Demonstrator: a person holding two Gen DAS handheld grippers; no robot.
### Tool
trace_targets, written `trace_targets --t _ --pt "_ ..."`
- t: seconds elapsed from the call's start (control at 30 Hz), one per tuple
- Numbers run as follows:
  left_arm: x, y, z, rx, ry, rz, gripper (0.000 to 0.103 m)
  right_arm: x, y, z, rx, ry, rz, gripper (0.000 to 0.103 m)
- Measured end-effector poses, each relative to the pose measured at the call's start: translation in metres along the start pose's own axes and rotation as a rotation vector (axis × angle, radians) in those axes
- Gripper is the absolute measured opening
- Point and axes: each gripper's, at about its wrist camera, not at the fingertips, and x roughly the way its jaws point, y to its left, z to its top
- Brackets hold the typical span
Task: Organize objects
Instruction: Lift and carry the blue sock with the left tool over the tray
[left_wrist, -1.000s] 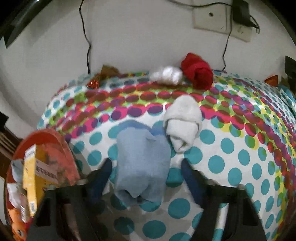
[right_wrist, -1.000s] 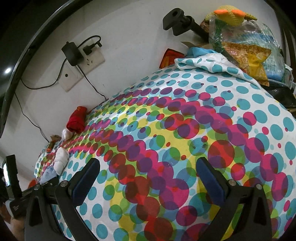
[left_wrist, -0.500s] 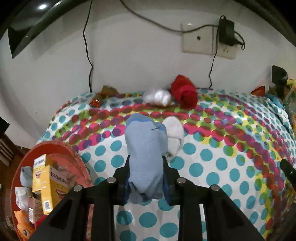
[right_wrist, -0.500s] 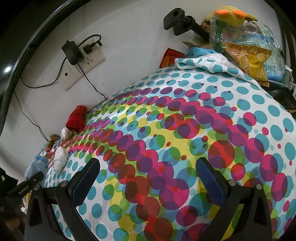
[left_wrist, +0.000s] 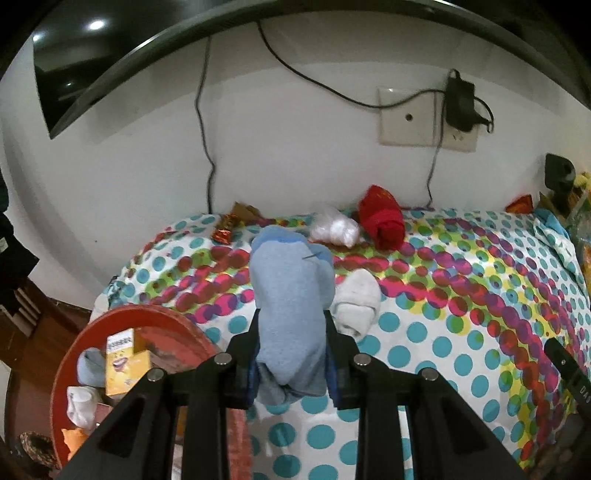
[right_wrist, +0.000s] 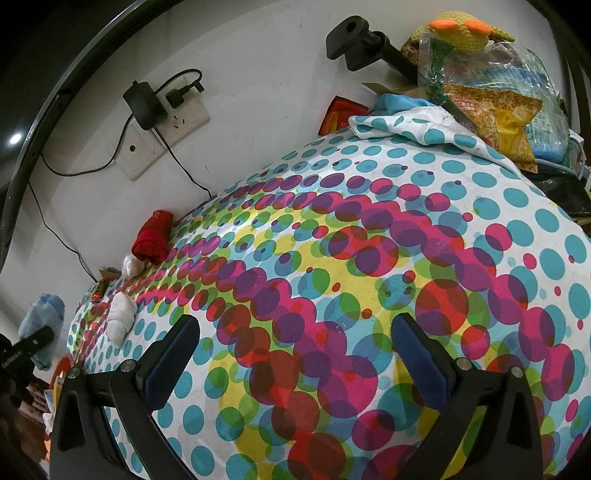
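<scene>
At the centre of the left wrist view, the left gripper (left_wrist: 291, 354) was closed on a rolled blue sock (left_wrist: 290, 310), its jaws pressed against both sides of the roll, which was held above the dotted tablecloth (left_wrist: 461, 332). The step in hand was judged to be the carry of this sock. The next move probably called for a swing toward the red basket (left_wrist: 122, 317) at lower left, which already held socks and a yellow box (left_wrist: 123, 362), followed by release above the rim. A white sock (left_wrist: 356, 302), a red sock (left_wrist: 382, 221) and a white wad (left_wrist: 334, 229) lay on the cloth beyond.

The right wrist view showed the right gripper (right_wrist: 295, 354) wide open and empty over the cloth, and a bagged pile (right_wrist: 491, 85) at upper right, largely hidden from the left camera. Only the left view showed the basket contents.
</scene>
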Motion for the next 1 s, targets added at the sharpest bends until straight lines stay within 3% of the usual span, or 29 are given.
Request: trace_targets --t 0.4,1.0 --pt "-0.015 0.048 0.016 -0.066 -0.022 0.052 0.028 0.000 -0.001 0.001 0.002 -0.001 0.001 0.103" --pt "-0.012 0.110 0.009 -0.142 0.001 0.109 0.028 -0.001 -0.001 0.001 0.003 -0.001 0.000 0.103"
